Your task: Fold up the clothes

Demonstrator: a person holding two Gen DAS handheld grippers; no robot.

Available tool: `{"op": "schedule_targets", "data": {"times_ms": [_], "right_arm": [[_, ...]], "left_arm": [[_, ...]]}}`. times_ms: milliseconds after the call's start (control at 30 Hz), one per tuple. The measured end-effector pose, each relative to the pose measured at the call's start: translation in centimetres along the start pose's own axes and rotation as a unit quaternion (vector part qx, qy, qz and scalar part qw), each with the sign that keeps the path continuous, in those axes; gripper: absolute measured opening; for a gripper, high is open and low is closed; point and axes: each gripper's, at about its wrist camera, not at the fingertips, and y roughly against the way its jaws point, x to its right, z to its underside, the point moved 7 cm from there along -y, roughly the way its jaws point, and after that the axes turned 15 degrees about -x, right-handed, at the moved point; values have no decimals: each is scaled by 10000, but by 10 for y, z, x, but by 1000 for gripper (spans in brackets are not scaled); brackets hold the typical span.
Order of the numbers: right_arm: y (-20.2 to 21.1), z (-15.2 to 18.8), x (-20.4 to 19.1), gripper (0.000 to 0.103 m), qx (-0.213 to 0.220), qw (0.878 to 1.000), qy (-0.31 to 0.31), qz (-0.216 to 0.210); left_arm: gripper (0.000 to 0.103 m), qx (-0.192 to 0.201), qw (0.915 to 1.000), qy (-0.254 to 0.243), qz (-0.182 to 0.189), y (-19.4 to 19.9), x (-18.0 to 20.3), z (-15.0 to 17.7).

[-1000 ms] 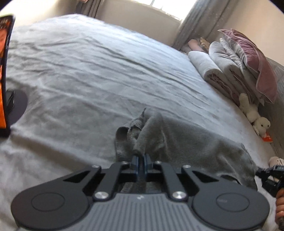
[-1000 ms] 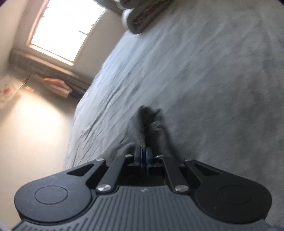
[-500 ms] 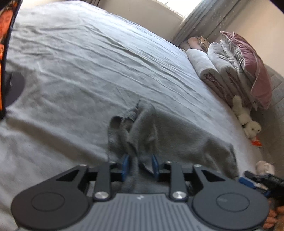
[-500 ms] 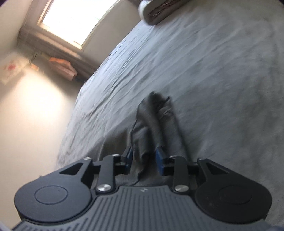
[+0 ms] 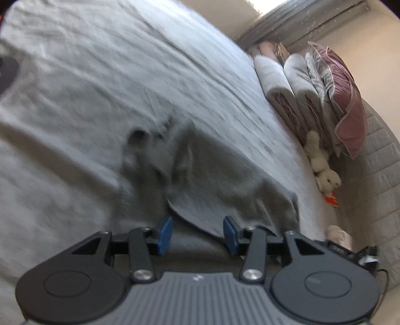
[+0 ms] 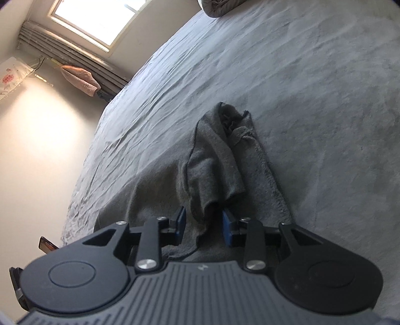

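The left gripper (image 5: pixel 197 231) has just been opening; its blue pads (image 5: pixel 165 231) stand apart with a clear gap and press on nothing. A dark grey garment (image 5: pixel 212 175) lies on the bed (image 5: pixel 100 75) directly ahead of it, its near edge running between the jaws and under them, loose. The cloth spreads forward and to the right of this gripper, with a bunched, blurred end ahead on the left. Farther right, by the padded headboard, lean stacked pillows (image 5: pixel 312 82) and a pale soft toy (image 5: pixel 322 170).

The right gripper (image 6: pixel 203 225) has also opened within the last second and now stands partly open, holding nothing. A rolled fold of the same garment (image 6: pixel 217 162) droops between its pads (image 6: pixel 180 222) without being pinched, and the cloth stretches straight ahead in a narrow crumpled strip ending in a frayed tip. More of it spreads flat to the left, below that jaw. Far ahead on the left sits a bright window (image 6: pixel 100 20).
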Motion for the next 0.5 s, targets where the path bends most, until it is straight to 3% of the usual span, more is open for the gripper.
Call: {"op": "schedule_targets", "data": {"times_ms": [267,333,367,400,500], "right_arm": [[-6,2,-5,35,-19,9999,158,53],[-9,2,-6,23,-32,9998,195,73],[-10,3,-6,17,-46,9998,199,91],[-9,3,-5,12,-34,9997,191,114],[-5,3,-3,10,28,9997,160,188]], "left_arm": [[46,215,9991,193,-316,-12,4,2],[42,229,9989,185,-366,-12,3,3],[33,235,9988,181,-392,-12,2,3],[8,242,9987,177,-417,-12,2,3],[3,262,9983,165,-493,-12,0,4]]}}
